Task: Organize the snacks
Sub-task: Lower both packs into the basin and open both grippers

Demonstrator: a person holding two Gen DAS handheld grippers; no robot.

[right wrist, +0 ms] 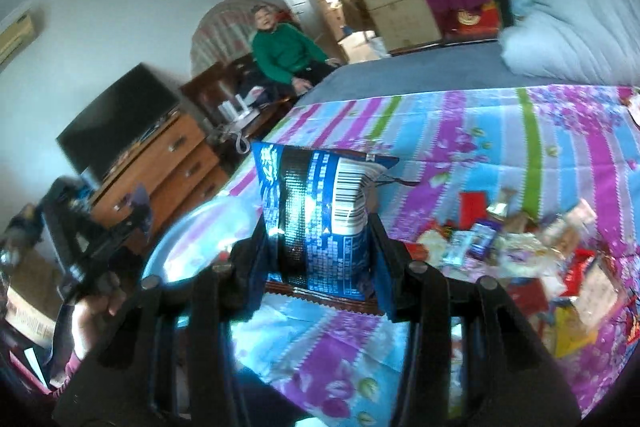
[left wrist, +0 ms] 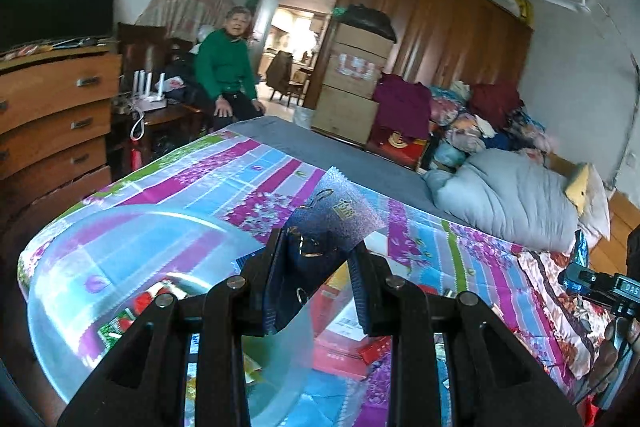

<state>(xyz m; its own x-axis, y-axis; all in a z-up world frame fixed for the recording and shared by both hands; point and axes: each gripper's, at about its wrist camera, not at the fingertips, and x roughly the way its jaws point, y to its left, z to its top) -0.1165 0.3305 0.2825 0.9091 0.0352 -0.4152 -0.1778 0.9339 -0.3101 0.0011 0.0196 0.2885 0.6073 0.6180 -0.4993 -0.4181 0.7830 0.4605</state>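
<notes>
My left gripper (left wrist: 319,243) is shut on a dark blue glittery snack packet (left wrist: 336,211), held up above the bed. Under it and to the left, a clear plastic tub (left wrist: 120,247) lies on the flowered bedspread (left wrist: 248,167), with red packets showing through it. My right gripper (right wrist: 318,227) is shut on a blue snack bag with a barcode (right wrist: 320,211), which stands upright between the pads. A loose pile of snacks (right wrist: 500,247) lies on the bed to its right. The tub (right wrist: 192,239) is at its left. Each gripper shows at the edge of the other's view.
A person in a green sweater (left wrist: 224,67) sits past the foot of the bed. A wooden dresser (left wrist: 52,107) with a TV stands at the left. Cardboard boxes (left wrist: 356,75), a wardrobe and heaped clothes line the far side. A grey duvet (left wrist: 512,203) lies at the right.
</notes>
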